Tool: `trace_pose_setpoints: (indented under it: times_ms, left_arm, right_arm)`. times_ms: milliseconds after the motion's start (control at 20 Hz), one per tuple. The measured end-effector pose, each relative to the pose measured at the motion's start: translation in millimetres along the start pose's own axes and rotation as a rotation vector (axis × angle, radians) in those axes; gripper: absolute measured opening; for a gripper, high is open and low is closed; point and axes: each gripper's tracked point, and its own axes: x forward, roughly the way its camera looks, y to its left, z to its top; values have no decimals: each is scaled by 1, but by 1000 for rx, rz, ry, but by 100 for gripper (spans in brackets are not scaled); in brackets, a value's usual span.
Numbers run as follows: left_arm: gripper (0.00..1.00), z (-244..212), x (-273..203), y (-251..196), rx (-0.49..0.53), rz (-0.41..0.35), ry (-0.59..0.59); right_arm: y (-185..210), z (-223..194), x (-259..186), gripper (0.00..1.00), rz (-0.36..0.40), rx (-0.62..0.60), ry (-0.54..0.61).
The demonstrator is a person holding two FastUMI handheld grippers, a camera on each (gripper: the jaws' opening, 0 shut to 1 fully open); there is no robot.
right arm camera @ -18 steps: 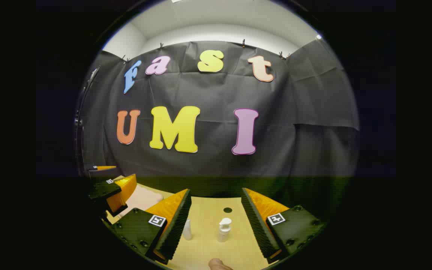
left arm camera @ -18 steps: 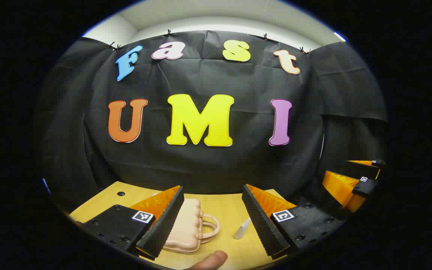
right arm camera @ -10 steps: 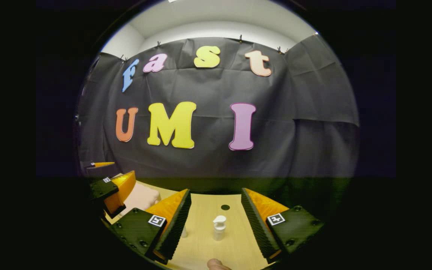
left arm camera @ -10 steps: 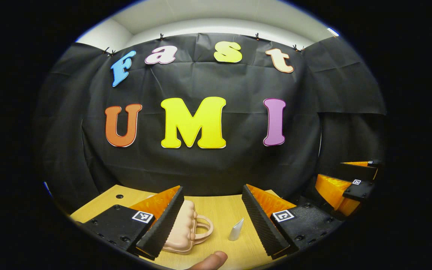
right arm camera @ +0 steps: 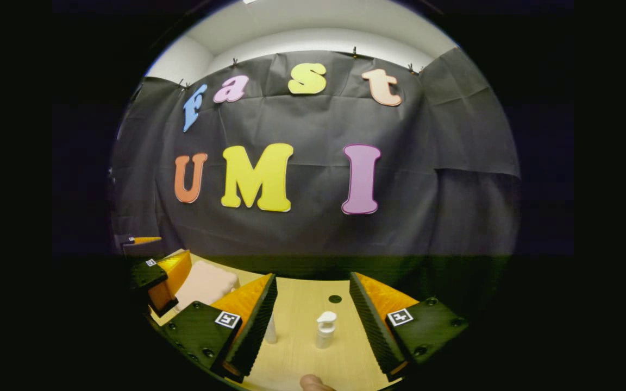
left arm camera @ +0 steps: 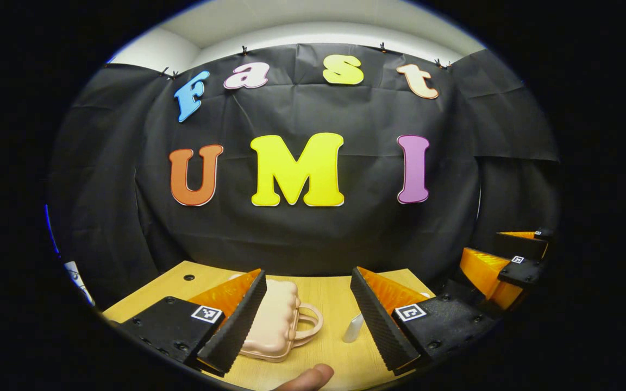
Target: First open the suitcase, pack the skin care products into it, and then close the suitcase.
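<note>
While both grippers are hanging just above the wooden table, nothing's getting grabbed. In the left gripper view the left gripper is sitting with jaws spread wide, and the closed pink suitcase is lying flat between them, handle facing a small white tube. In the right gripper view the right gripper is gaping open too, with a white pump bottle standing upright on the table between its fingers, untouched, and the tube standing near its left finger.
</note>
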Motion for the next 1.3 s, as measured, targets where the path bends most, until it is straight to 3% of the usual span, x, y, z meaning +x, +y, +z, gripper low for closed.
trace_pose_setpoints:
  times_ms: [250,450,700,850,1050,1300]
  left_arm:
    - [99,-9,11,5,77,-3,-25]
    - [100,-63,37,26,248,28,30]
    - [99,-129,58,28,431,13,128]
    - [98,-174,62,21,607,-11,203]
    - [97,-221,75,-3,892,-94,212]
    - [97,-256,84,-7,1214,-100,231]
  right_arm:
    - [-3,-2,1,79,0,-32,-3]
    - [-48,-13,-1,79,-97,-72,-2]
    - [-98,-44,-14,78,-183,-76,75]
    - [-112,-61,-18,79,-204,-54,116]
    - [-119,-72,-15,80,-211,-22,133]
    - [-135,-93,-19,80,-214,-13,170]
